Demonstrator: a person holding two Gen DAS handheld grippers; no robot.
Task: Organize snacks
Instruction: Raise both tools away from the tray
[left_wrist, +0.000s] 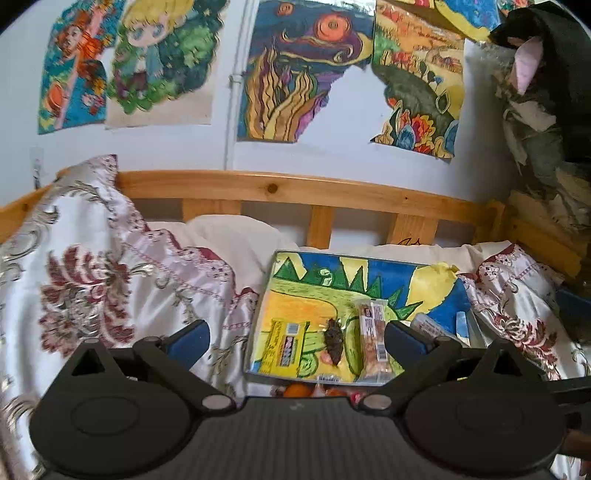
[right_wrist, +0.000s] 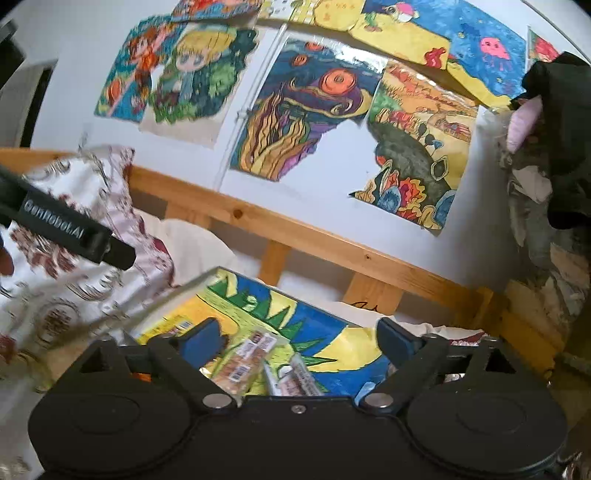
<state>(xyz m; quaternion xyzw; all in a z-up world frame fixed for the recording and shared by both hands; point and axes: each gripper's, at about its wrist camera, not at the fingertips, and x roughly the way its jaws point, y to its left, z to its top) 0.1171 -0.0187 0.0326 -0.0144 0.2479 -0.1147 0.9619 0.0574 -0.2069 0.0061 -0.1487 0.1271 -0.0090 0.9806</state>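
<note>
A tray lined with a colourful drawing lies on the bed. On it, in the left wrist view, lie a yellow snack packet, a dark brown snack and a clear-wrapped bar. My left gripper is open and empty, just before the tray's near edge. My right gripper is open and empty over the tray, above wrapped bars and another packet. The left gripper's body shows at the left of the right wrist view.
A floral satin cover lies bunched left of the tray. A wooden bed rail runs behind, under a wall of drawings. Crumpled clothes and paper pile at the right. Orange items show below the tray's near edge.
</note>
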